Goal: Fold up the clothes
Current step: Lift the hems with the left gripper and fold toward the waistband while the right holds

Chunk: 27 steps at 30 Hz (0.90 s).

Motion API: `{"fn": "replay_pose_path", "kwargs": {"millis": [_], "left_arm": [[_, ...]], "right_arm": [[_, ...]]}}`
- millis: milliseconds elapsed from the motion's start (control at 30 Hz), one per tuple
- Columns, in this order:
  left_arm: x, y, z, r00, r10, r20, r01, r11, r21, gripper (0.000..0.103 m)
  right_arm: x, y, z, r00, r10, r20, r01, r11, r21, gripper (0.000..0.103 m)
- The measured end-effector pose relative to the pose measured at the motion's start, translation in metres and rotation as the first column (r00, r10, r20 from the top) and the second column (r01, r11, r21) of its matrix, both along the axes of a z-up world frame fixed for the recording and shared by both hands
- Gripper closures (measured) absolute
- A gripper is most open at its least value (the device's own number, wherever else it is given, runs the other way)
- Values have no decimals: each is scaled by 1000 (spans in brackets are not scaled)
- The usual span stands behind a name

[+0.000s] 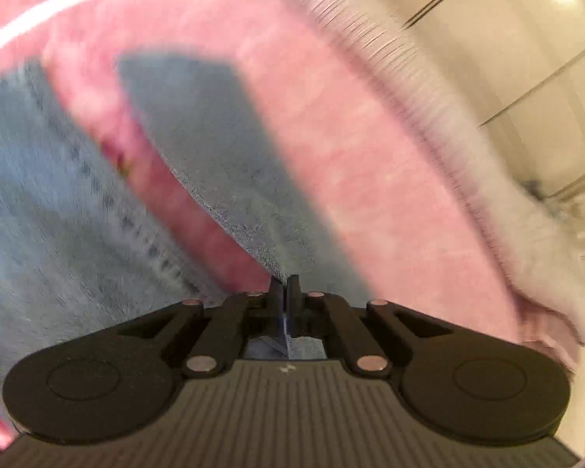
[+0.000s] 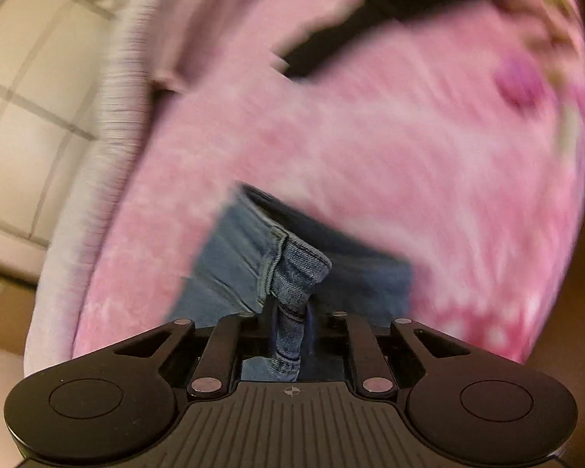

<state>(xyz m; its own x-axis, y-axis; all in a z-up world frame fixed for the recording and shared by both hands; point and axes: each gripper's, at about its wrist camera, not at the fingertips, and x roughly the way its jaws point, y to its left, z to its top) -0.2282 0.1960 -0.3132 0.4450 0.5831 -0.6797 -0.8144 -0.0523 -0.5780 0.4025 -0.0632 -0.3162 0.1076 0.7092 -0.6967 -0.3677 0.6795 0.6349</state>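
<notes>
Both views blurred. Left claw (image 1: 284, 288) is pressed together on a thin edge of the jeans (image 1: 222, 156), cloth running up toward 11 o'clock over the pink blanket (image 1: 370, 179). Right claw (image 2: 290, 312) pinches a thick seamed bunch of the same jeans (image 2: 292, 269), fold rising toward 12 o'clock. The jeans lie on and just above the pink fleece (bed or cushion, can't tell), white ribbed edge (image 1: 468, 148) at 2 o'clock, tiled floor (image 1: 526, 58) beyond.

Risks, judged:
- The left pinch holds very little cloth; a tug could slip it out.
- The right holds a bulky seam, so uneven tension could skew the fold.
- The fleece may drag on the denim and pull up with it.
- The blur hides alignment of the edges.
</notes>
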Motion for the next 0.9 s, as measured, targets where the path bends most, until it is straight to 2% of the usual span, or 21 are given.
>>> {"fn": "replay_pose_path", "kwargs": {"millis": [67, 100, 200, 300, 533, 600, 700, 767, 833, 900], "left_arm": [[-16, -24, 21, 1000, -6, -27, 8, 998, 66, 103], [-23, -34, 19, 998, -6, -60, 10, 998, 63, 103], [-37, -58, -12, 985, -24, -171, 17, 999, -40, 103], [-34, -69, -37, 967, -57, -248, 40, 997, -73, 103], [-35, -86, -18, 961, -75, -266, 75, 997, -11, 103], [-35, -91, -15, 957, -82, -277, 86, 996, 0, 103], [-31, -96, -34, 934, -111, -339, 99, 994, -51, 103], [-26, -98, -43, 919, -115, -377, 105, 993, -48, 103], [-22, -97, -47, 914, -108, -392, 95, 994, -50, 103], [-22, -97, -44, 911, -106, -399, 91, 994, -56, 100]], "right_arm": [[2, -8, 16, 999, 18, 33, -19, 999, 38, 91], [3, -13, 15, 999, 24, 37, -25, 1000, 14, 91], [3, -23, -2, 998, 47, 30, -44, 995, -89, 91], [1, -23, -20, 999, 31, 16, -28, 986, -164, 91], [3, -23, -6, 996, 62, 66, -52, 990, -134, 91], [5, -21, -8, 995, 68, 77, -56, 987, -153, 91], [6, -15, -25, 995, 76, 68, -61, 977, -202, 91], [5, -13, -30, 993, 79, 83, -59, 974, -218, 91], [2, -11, -28, 989, 99, 110, -71, 969, -238, 90], [-1, -8, -23, 984, 119, 131, -78, 955, -285, 79]]}}
